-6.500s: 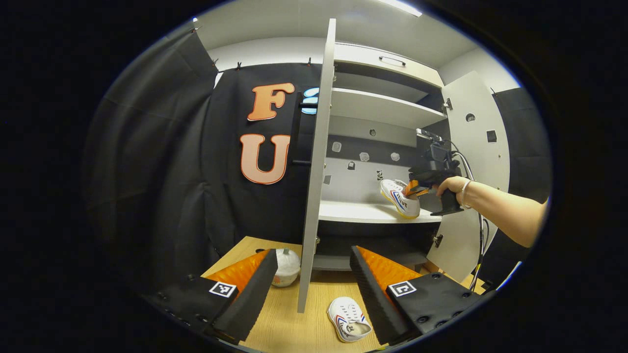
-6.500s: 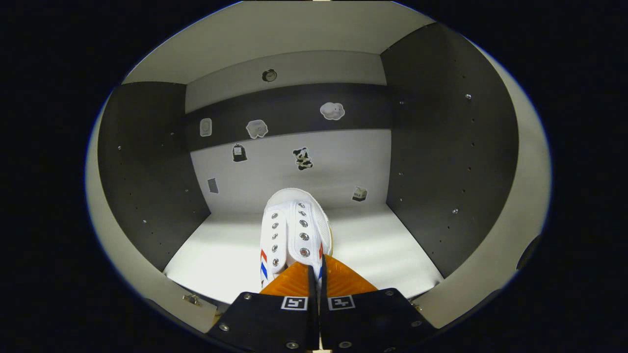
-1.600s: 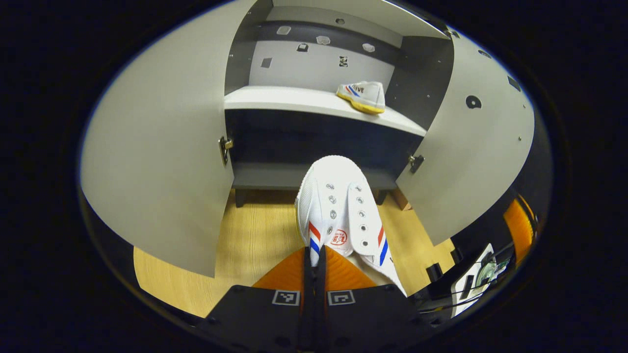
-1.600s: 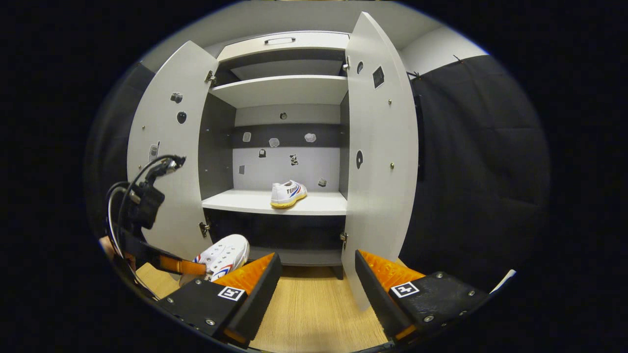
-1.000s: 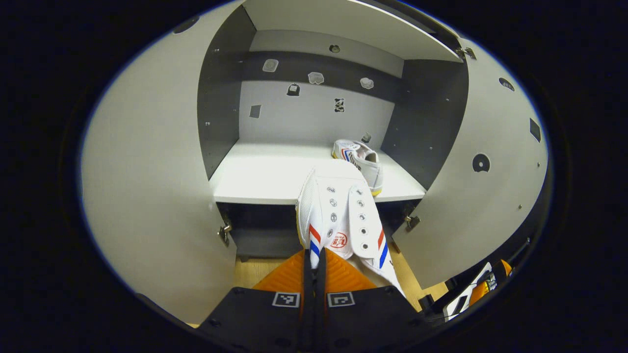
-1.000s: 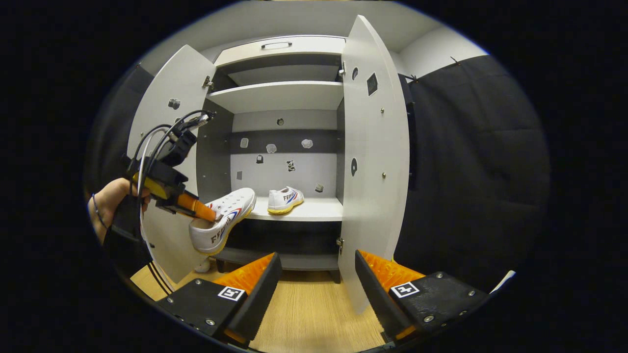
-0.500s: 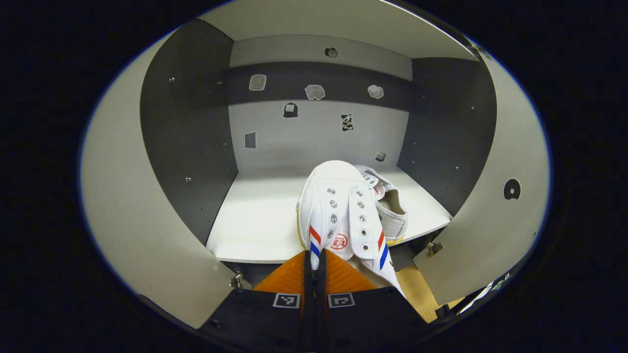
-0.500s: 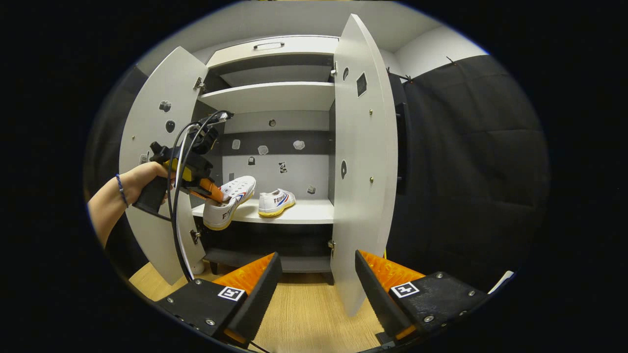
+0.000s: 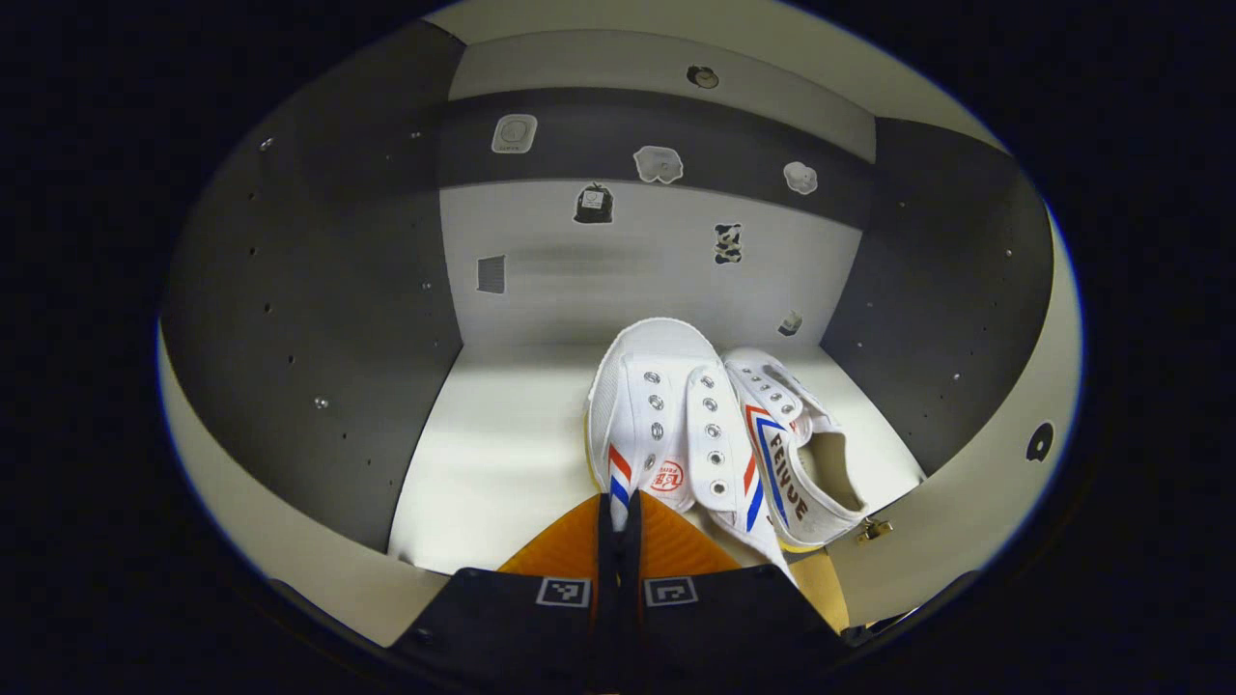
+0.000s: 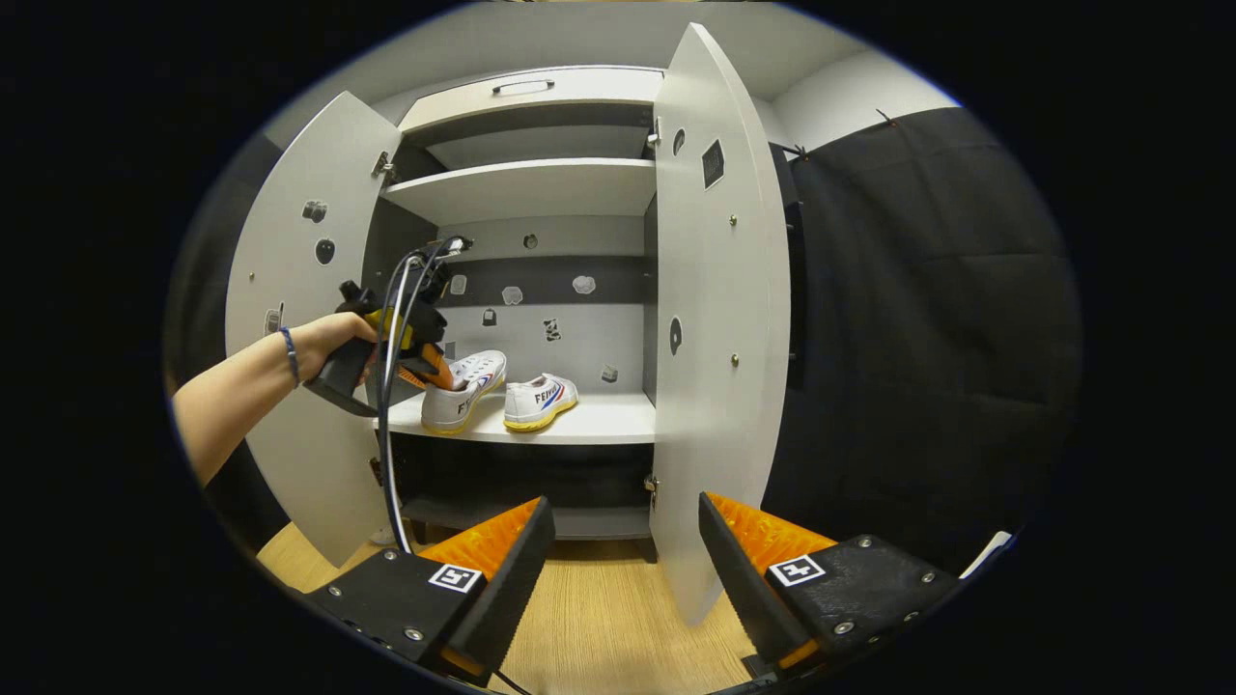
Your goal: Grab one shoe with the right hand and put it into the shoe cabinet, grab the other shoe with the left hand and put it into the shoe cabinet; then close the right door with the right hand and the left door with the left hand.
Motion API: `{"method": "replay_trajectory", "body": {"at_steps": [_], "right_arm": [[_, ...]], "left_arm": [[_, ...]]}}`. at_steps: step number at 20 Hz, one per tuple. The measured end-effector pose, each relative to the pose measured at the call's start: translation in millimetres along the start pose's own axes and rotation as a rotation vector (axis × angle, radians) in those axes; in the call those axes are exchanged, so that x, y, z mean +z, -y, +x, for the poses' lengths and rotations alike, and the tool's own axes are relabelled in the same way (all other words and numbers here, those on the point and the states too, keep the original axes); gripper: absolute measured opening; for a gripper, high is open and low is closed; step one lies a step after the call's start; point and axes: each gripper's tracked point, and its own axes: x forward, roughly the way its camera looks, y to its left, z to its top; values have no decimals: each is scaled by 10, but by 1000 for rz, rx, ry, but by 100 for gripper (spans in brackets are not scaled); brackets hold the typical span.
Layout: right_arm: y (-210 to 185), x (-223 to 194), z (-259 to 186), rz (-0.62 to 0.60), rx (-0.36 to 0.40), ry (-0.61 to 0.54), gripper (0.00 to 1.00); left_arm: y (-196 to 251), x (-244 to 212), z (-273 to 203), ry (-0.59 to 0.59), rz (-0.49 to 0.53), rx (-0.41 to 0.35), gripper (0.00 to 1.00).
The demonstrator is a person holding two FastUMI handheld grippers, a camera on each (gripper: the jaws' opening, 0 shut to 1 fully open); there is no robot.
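Observation:
My left gripper [image 9: 618, 512] is shut on the tongue of a white shoe [image 9: 661, 415] with red and blue stripes, held over the cabinet's white shelf [image 9: 483, 454]. The other white shoe [image 9: 797, 463] rests on the shelf, close on its right. In the right gripper view the left gripper [image 10: 430, 372], in a person's hand [image 10: 323, 343], holds its shoe [image 10: 468, 391] at the shelf [image 10: 599, 420], beside the resting shoe [image 10: 541, 401]. My right gripper [image 10: 618, 550] hangs open and empty above the wooden floor [image 10: 599, 618], in front of the cabinet.
Both cabinet doors stand open: the left door [image 10: 290, 290] behind the person's arm and the right door [image 10: 719, 309] just beyond my right gripper's fingers. An upper shelf [image 10: 531, 188] sits above. Small stickers dot the back wall [image 9: 628, 251].
My left gripper has carried its shoe forward and into the cabinet, down to the shelf beside the first shoe. The right gripper has stayed open and nearly still.

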Motion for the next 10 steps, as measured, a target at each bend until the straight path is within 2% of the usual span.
{"method": "replay_trajectory", "body": {"at_steps": [7,9,10], "right_arm": [[26,-19,-6,2,-8,-3,92],[-1,-19,1,3,3,-2,93],[-13,-17,10,0,11,-2,92]], "left_arm": [[5,-115,254,-44,16,26,7],[1,-34,169,7,44,38,23],[-26,55,80,49,67,56,27]]}}
